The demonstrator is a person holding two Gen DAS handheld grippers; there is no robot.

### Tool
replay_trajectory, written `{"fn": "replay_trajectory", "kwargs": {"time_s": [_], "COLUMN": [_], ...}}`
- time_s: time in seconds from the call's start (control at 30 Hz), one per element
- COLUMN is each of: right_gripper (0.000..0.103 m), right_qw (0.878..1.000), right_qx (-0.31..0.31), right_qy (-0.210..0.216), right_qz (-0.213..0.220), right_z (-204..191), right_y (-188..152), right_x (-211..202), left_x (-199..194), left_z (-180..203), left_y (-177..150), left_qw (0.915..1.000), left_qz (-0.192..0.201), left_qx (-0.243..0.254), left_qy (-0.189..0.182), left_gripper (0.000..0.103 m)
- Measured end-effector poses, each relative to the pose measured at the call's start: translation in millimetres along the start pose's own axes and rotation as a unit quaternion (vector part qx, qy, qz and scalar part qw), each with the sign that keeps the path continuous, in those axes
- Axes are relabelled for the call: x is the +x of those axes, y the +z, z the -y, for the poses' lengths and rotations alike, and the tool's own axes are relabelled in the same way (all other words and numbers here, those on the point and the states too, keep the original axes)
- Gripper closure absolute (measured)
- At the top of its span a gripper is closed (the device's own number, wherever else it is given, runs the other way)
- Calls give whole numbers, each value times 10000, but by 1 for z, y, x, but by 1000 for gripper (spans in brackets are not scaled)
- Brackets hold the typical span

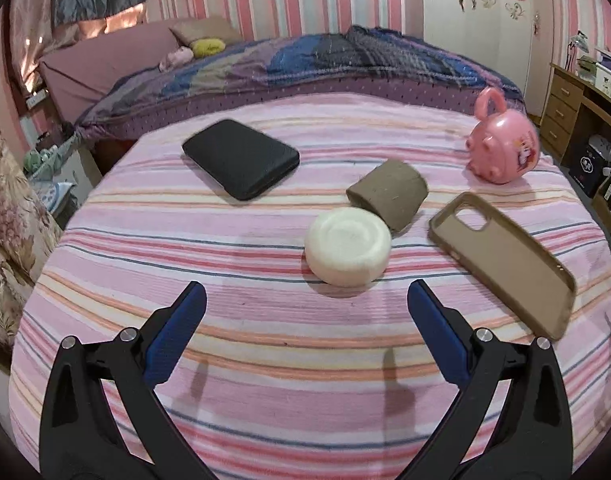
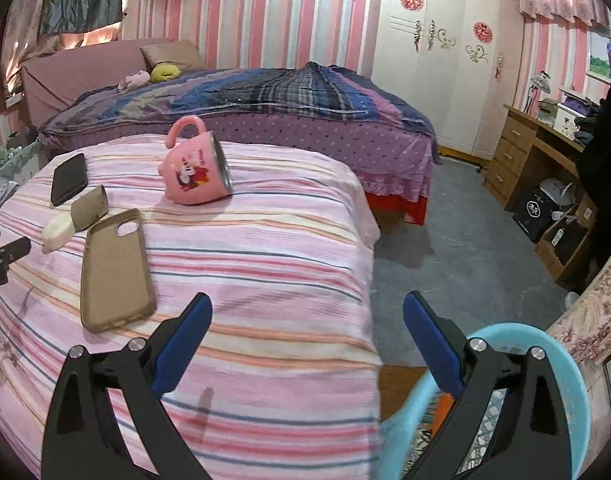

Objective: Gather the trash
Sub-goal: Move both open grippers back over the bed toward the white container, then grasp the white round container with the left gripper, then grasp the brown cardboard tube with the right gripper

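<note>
Brown cardboard tube lies flat, long axis running left-right, both claws spread apart, empty.

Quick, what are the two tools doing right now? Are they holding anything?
Left tool: open, holding nothing, hovering over the striped bedspread.
Right tool: open, holding nothing, at the bed's edge above a light blue bin.

blue basket partly behind gripper finger, contents unclear
</note>
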State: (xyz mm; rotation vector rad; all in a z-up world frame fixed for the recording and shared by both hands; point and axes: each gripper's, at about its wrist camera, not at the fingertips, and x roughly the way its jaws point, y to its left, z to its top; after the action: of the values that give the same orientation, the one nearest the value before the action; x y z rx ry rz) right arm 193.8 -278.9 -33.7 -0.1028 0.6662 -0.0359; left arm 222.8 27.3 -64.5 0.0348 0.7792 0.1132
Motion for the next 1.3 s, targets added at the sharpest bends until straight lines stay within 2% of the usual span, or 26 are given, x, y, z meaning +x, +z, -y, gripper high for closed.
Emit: {"fn": "replay_trajectory", "kwargs": {"time_s": [0.1, 0.27, 0.37, 0.5, 0.57, 0.6, 0.8, 1.07, 1.1, 1.27, 1.3], "right_gripper": [9, 9, 9, 9, 9, 9, 9, 9, 9, 9, 9], "right_qw": [10000, 9999, 9998, 9996, 9995, 9994, 9992, 9990, 9984, 9965, 9949], "right_qx": [-41, 26, 76, 0, -39, -71, -176, -285, -321, -424, -432], "right_qy": [-24, -11, 26, -29, -55, -83, -87, 230, 401, 681, 875], "right_qz": [-39, -106, -183, -295, -318, -328, -336, -271, -252, -225, -242], "right_z": [-9, -12, -12, -14, -15, -17, -31, -60, -72, -104, -120], "right_y": [2, 5, 7, 8, 9, 9, 8, 15, 21, 34, 41], "right_x": [6, 15, 20, 26, 27, 28, 30, 26, 28, 35, 42], "left_x": [13, 29, 43, 46, 45, 43, 36, 20, 17, 11, 9], "left_z": [3, 12, 15, 11, 12, 14, 8, -40, -50, -81, -88], "left_y": [4, 10, 14, 17, 16, 15, 14, 19, 19, 21, 22], "left_qw": [9996, 9991, 9980, 9967, 9969, 9968, 9959, 9984, 9986, 9985, 9984], "left_qz": [-171, -285, -534, -561, -535, -500, -438, -154, -108, 26, 87], "left_qx": [-77, -13, -68, -254, -212, -160, -223, -387, -434, -547, -534], "left_qy": [-224, -310, -329, -524, -544, -601, -762, -380, -276, 31, 173], "left_gripper": [6, 9, 19, 28, 36, 45, 45, 45, 45, 45, 46]}}
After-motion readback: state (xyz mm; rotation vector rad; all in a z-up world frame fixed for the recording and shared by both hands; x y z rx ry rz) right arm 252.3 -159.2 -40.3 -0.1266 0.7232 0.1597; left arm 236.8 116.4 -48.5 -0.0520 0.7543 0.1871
